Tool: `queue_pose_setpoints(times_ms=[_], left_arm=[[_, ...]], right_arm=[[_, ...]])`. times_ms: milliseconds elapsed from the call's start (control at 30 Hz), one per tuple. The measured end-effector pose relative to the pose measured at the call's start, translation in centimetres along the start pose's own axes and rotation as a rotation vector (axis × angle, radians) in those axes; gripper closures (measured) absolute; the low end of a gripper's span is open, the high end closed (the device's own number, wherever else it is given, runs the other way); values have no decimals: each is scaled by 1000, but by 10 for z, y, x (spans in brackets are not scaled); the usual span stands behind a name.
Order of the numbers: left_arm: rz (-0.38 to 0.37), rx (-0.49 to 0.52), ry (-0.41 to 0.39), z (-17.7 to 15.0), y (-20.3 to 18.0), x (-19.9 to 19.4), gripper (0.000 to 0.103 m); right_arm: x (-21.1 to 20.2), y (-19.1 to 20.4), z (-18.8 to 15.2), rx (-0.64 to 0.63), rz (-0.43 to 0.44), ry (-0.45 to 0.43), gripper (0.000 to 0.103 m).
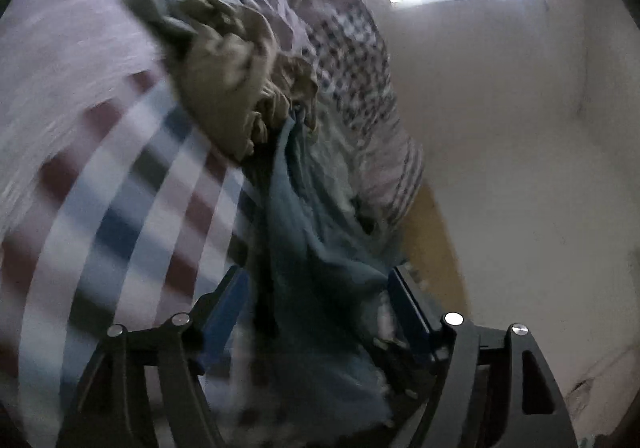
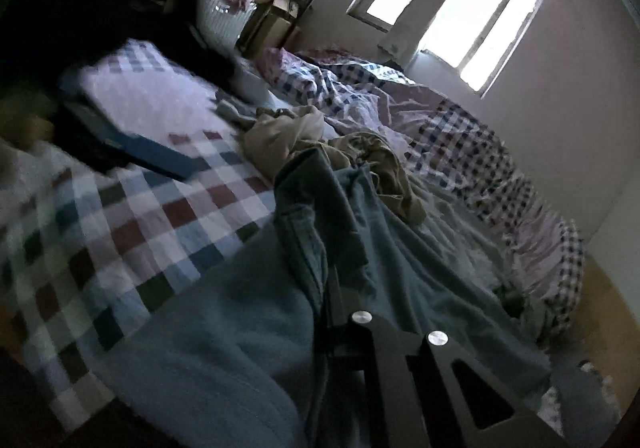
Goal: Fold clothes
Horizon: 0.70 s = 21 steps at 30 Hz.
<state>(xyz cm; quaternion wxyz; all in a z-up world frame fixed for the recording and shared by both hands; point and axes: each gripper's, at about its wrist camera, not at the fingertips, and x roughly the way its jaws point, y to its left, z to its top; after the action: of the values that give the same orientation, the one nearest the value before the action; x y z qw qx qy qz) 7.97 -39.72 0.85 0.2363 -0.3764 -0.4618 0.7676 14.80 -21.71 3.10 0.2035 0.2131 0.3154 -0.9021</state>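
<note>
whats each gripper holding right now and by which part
The right gripper is shut on a bunched fold of the blue garment; which part cannot be told. The left gripper is open, the same garment lying loose between its fingers.

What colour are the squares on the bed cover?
The bed cover has white, dark red, blue and dark green squares. The right wrist view shows it best.

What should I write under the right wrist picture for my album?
Right gripper shut on the blue garment, above a checked quilt with tan clothes behind.
</note>
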Motion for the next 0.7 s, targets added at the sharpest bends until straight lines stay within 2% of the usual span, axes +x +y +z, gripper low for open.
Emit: queue_pose_setpoints(times_ms=[133,400,467,500,567,600,667,700], left_arm=[[50,66,101,30,-1,43,27],[8,81,203,71,-2,115,28],[16,68,213,80,-2,130,35],[19,60,214,83,-1,136,43],[21,50,228,87,3,146,51],[29,50,235,89,5,149,60],[44,36,246,90,8,154,70],[50,25,253,90,11,158,85]], right_arm=[[-16,-21,1,51,39,-17,99],[-42,-42,-8,112,90,-41,99],[-46,-42,-11,105,88,-44,99],[-49,-42,-13,106,89,-44,99],[-52,-43,-16,107,92,-43,99],[-54,-43,-17,105,92,-44,99],[-59,-42,-18,102,91,-43,99],[-60,-41,-19,103,93,-42,99]])
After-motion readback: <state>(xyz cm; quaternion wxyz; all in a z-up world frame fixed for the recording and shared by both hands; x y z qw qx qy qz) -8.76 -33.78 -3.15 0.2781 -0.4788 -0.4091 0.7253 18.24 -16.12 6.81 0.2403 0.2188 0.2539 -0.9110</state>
